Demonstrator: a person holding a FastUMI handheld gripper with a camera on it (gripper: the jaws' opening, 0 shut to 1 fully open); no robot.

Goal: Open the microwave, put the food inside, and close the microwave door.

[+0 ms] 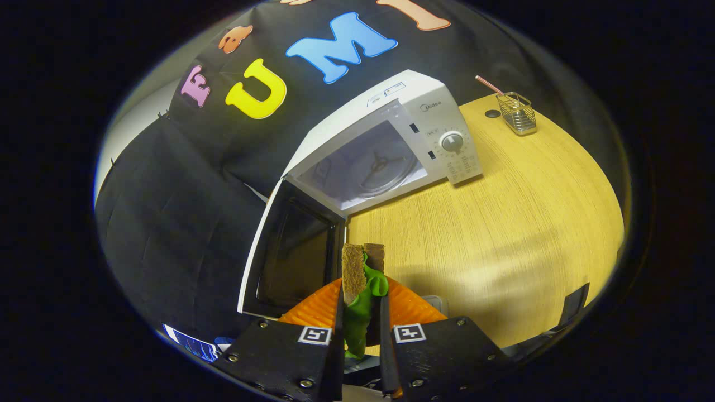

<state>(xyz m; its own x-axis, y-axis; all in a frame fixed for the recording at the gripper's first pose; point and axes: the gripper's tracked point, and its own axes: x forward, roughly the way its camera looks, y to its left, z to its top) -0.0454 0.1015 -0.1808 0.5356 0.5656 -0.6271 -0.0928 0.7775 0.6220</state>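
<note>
Sandwich (pixel 360 273) in gripper (pixel 360 312) | long axis fwd, twd microwave (pixel 391 145) | door (pixel 290 251) open

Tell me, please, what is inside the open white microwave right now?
Inside the white microwave only its round glass turntable shows; the cavity's near corners are hidden. The brown-and-green sandwich is outside, clamped in the tool.

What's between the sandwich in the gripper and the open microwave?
Bare wooden table in the gripper view; the sandwich is held in the gripper, short of the microwave.
</note>
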